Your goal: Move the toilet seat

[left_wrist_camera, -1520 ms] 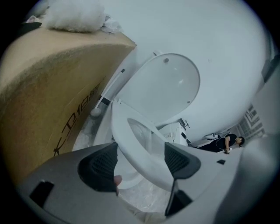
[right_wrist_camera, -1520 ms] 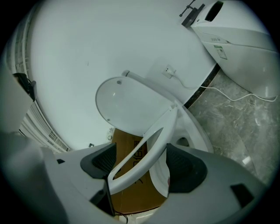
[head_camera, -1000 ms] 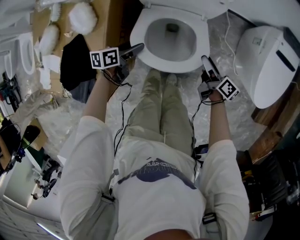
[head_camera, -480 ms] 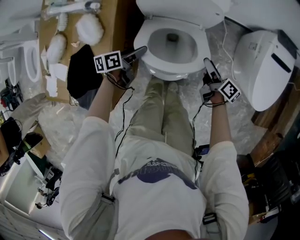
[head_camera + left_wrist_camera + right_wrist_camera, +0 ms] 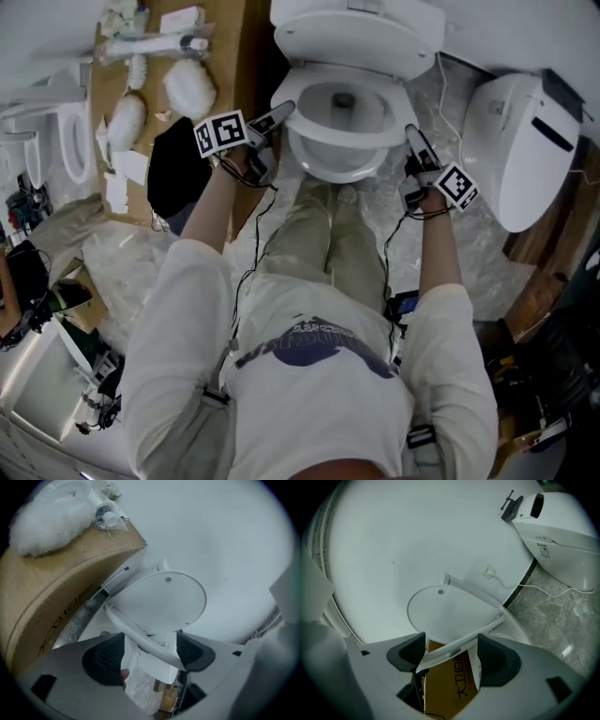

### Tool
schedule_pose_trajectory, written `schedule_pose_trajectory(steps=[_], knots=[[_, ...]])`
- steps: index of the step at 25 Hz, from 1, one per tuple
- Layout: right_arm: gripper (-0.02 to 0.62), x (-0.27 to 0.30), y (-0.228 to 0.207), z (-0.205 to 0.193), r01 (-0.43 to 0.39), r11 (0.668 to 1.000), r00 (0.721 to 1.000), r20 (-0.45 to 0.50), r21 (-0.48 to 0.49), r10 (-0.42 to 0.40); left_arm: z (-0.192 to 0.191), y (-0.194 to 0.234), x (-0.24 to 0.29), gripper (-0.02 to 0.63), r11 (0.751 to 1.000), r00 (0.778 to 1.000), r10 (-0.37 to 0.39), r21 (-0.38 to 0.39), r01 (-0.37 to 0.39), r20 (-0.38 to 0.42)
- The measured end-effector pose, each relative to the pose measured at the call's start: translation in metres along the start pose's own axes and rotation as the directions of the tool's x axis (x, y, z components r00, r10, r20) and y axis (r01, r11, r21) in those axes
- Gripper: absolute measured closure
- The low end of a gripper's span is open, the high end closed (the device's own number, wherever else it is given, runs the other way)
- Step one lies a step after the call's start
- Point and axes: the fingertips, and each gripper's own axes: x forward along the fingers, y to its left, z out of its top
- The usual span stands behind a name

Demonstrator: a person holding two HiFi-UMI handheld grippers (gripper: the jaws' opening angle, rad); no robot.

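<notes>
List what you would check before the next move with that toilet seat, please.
1. Grip of left gripper on white plastic toilet seat ring: ok, the ring lies between its jaws.
2. Grip of right gripper on the ring: ok, the ring spans its jaws.
3. White oval lid out of the way: ok, it stands raised behind the ring.
4. Ring level from side to side: cannot tell.
</notes>
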Motion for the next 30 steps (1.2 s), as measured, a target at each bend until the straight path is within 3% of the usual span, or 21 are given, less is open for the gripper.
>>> schedule_pose_trajectory(steps=[13,30], knots=[[0.232,0.018,0.024,0.034,-0.037,0.998,0.998,0.053,0.049,0.034,0.035,-0.016,0.010,0.278,0.995,0.999,0.034,-0.096,-0.036,-0.027],[0.222,0.041,0.039,0.074,-0.026,0.992,0.993,0.117,0.122,0.012,0.082,-0.033,0.025,0.267,0.978,1.000,-0.002,-0.210,0.008,0.025]])
